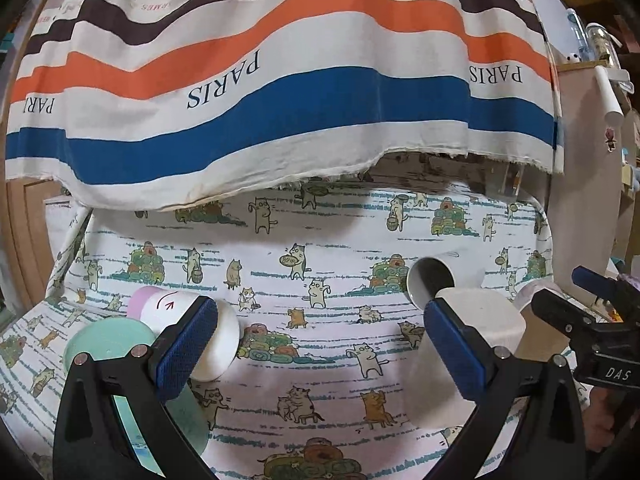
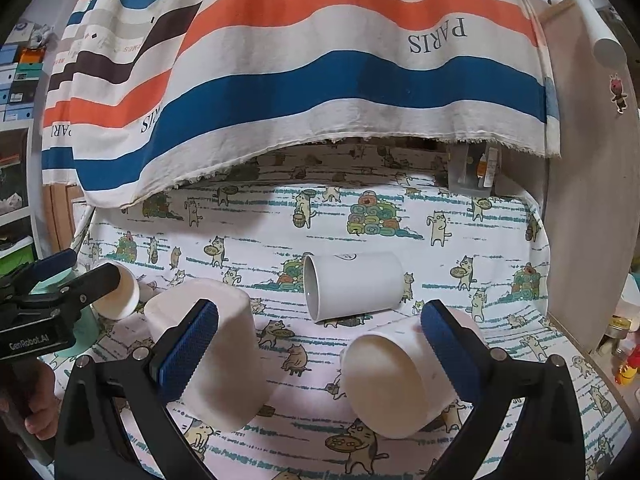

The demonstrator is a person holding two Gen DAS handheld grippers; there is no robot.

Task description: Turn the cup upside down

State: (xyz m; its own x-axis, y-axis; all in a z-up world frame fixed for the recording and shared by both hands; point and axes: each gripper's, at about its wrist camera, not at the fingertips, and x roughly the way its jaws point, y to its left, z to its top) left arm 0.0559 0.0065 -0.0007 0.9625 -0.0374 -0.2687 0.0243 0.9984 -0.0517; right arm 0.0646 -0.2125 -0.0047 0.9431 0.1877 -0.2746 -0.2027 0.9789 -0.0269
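**Cups scattered on a cat-print cloth, both grippers empty**

A surface (image 2: 500, 216) covered in a white cloth printed with cartoon cats fills both views, and a large striped fabric in orange, blue, brown and white, lettered "PARIS" (image 2: 320, 60), hangs over its far side. A wooden panel (image 2: 580, 200) stands to the right; shelves with boxes show at far left in the right wrist view.

The right gripper (image 2: 320, 344) has its jaws wide apart, holding nothing. Straight ahead of them, between the two fingers and well beyond, lies a plain white ceramic cup on its side (image 2: 352, 286), mouth toward the left. An upside-down white cup (image 2: 224, 360) sits just behind the left finger, and another white cup lying tilted (image 2: 396, 384) rests beside the right finger.

The left gripper (image 1: 320, 344) is likewise open and empty. A white cup with a pink band and red arrow mark (image 1: 180, 312) lies by its left finger, next to a pale green round dish (image 1: 108, 344).

The likely risks: a cup on its side may roll when touched by one finger first, the glazed wall may slip during the turn, and the close-set neighbours may be knocked by the wide jaws. The loose cloth may also bunch.
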